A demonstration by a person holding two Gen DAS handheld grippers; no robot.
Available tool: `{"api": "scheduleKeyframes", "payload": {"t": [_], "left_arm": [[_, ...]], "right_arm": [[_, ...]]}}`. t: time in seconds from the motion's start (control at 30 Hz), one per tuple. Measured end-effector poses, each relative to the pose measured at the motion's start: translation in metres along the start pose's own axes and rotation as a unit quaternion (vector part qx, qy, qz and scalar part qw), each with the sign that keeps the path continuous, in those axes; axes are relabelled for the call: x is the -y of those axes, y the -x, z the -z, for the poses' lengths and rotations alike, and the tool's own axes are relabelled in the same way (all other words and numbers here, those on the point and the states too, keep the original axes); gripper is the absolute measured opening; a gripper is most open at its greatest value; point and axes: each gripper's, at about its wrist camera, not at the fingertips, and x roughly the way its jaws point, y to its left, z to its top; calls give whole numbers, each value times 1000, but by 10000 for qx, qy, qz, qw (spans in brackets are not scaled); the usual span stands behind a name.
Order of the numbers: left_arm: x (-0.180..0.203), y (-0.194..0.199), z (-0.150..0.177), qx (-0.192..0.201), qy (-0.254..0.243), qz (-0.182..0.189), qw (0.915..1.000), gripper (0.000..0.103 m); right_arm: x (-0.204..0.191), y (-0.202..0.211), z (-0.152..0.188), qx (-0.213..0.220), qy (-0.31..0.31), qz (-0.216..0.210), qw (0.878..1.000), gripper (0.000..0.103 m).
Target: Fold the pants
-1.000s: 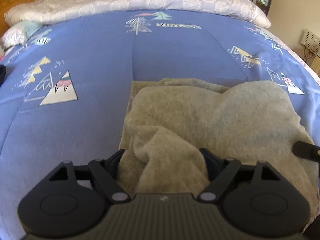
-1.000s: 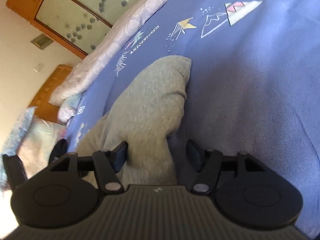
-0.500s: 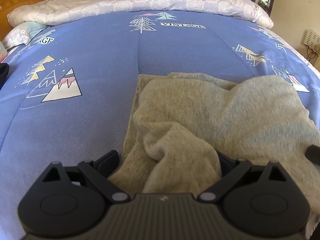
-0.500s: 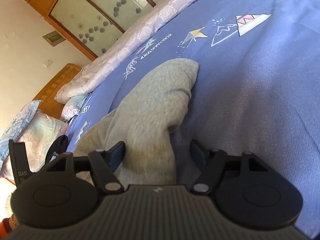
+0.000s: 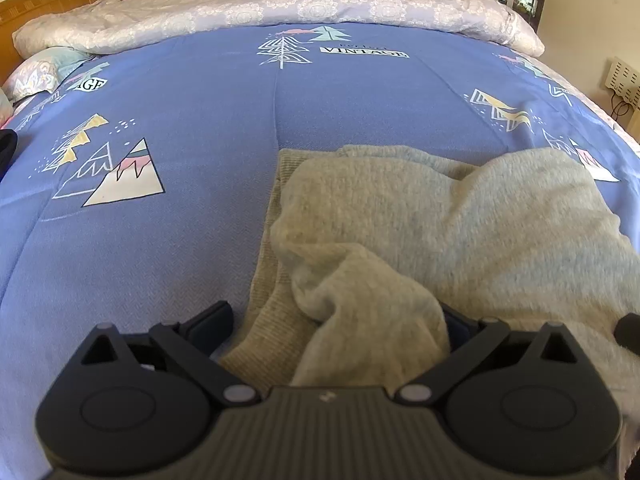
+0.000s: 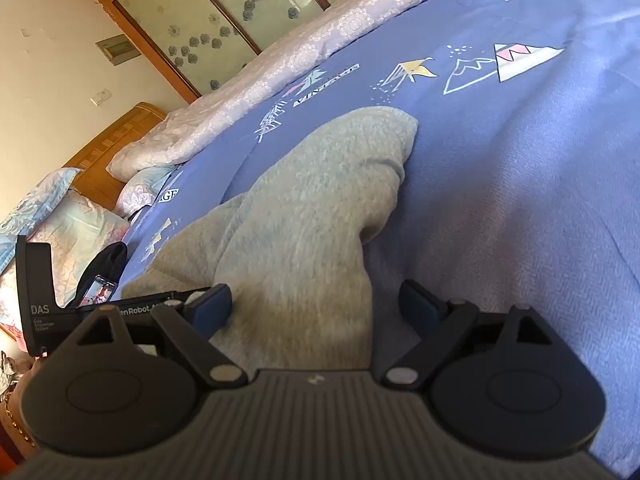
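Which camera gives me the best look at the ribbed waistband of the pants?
The left wrist view: the ribbed waistband lies exposed along the pants' left edge. The right wrist view shows only fuzzy grey fabric; no ribbing is visible there.

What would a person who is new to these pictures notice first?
First, the grey pants, lying bunched on the blue bedspread with its mountain prints. Then the left gripper and the right gripper, each with jaws opening around a fold of the fabric.

Fuzzy matt knit pants (image 5: 460, 232) on woven cloth bedspread (image 5: 192, 128).
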Motion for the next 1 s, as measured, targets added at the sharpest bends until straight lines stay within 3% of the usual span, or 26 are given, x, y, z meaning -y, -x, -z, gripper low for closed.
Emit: {"api": "scheduleKeyframes", "payload": {"t": [0.73,1.0], "left_arm": [[0,-1,-1,-26,-8,22,10000,103],[-14,-4,-9,-239,-79,412,9988,103]], "right_arm": [[-10,-3,7,23,-41,-36,10000,99],[-3,2,4,-95,-290,-183,9994,99]]}}
